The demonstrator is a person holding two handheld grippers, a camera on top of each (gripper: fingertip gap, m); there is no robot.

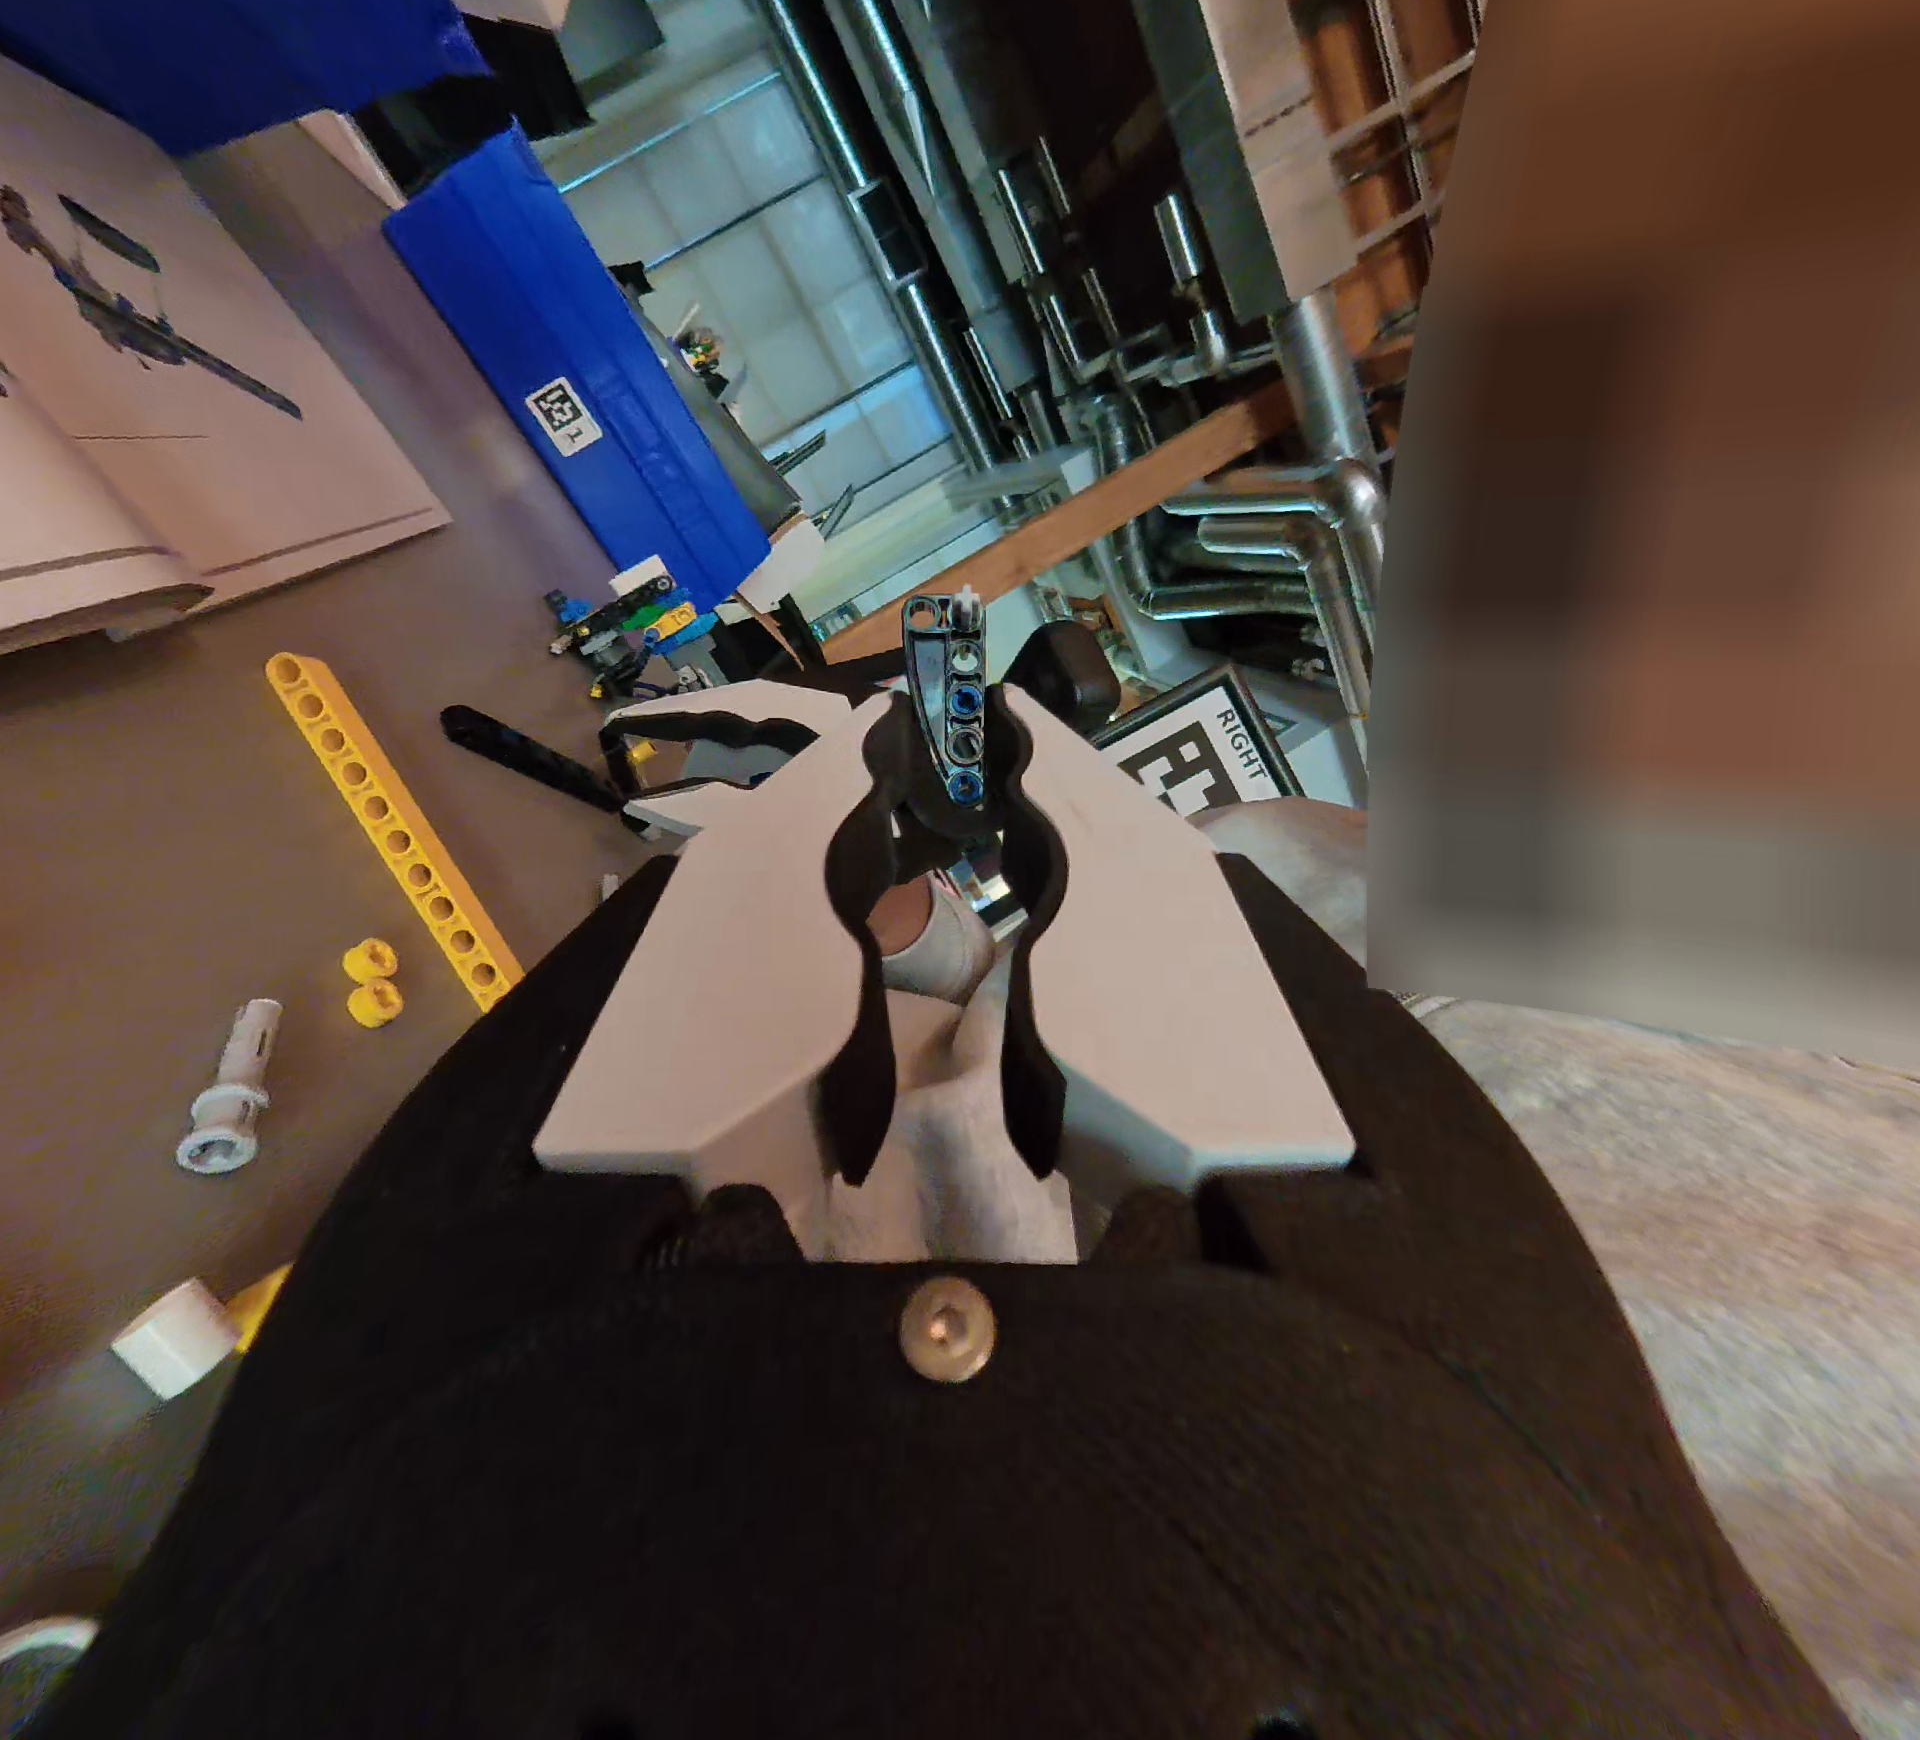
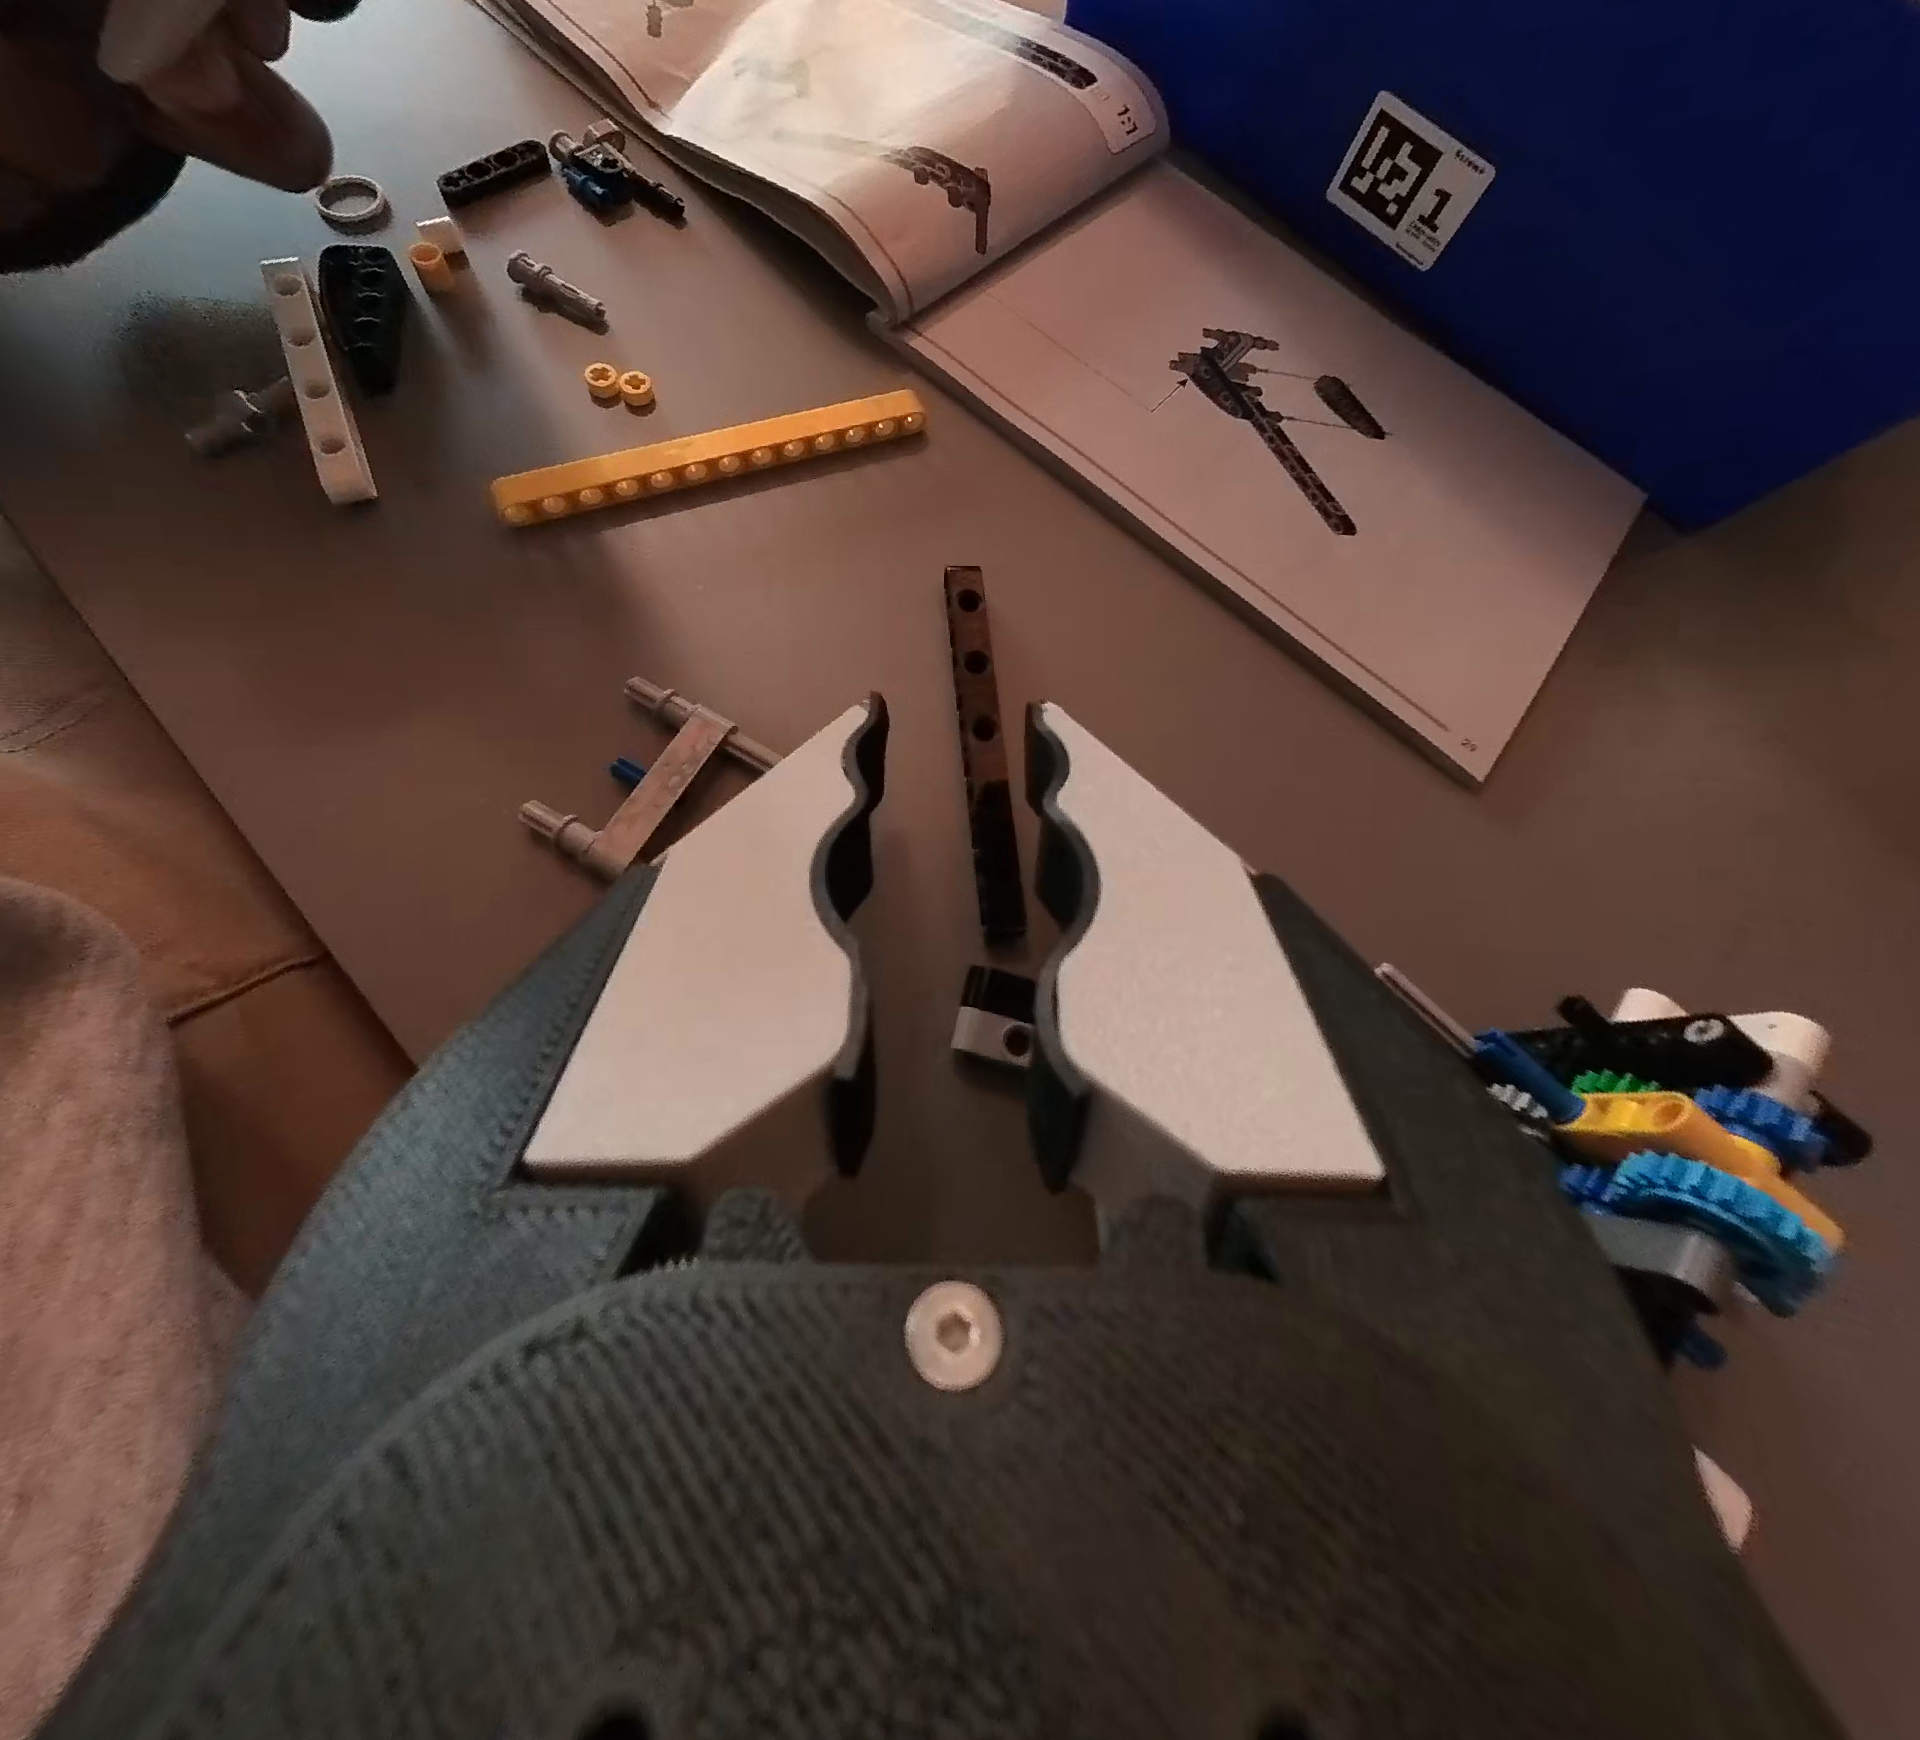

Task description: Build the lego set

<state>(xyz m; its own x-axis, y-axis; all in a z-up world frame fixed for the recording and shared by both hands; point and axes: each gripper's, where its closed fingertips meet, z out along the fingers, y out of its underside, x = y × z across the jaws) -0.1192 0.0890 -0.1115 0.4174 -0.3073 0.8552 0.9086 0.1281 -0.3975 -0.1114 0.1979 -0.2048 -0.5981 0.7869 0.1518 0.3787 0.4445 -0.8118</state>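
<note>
My left gripper (image 1: pixel 948 734) is shut on a small black curved beam with blue pins (image 1: pixel 951 703) and holds it upright in the air, off the table. My right gripper (image 2: pixel 956 724) is open and empty, low over the table. A long black beam (image 2: pixel 982 755) lies on the table in the gap between its fingers, touching neither pad. A small grey and black connector (image 2: pixel 995 1015) lies just behind the beam. The right gripper also shows farther off in the left wrist view (image 1: pixel 717 755), at the end of the black beam (image 1: pixel 530 760).
On the brown table lie a long yellow beam (image 2: pixel 707 459), two yellow bushes (image 2: pixel 618 384), a white beam (image 2: pixel 317 381), a grey frame with pins (image 2: pixel 655 781) and an open booklet (image 2: pixel 935 163). A blue bin (image 2: pixel 1507 80) stands behind it. A gear assembly (image 2: pixel 1683 1160) sits right. A hand (image 2: pixel 208 80) is top left.
</note>
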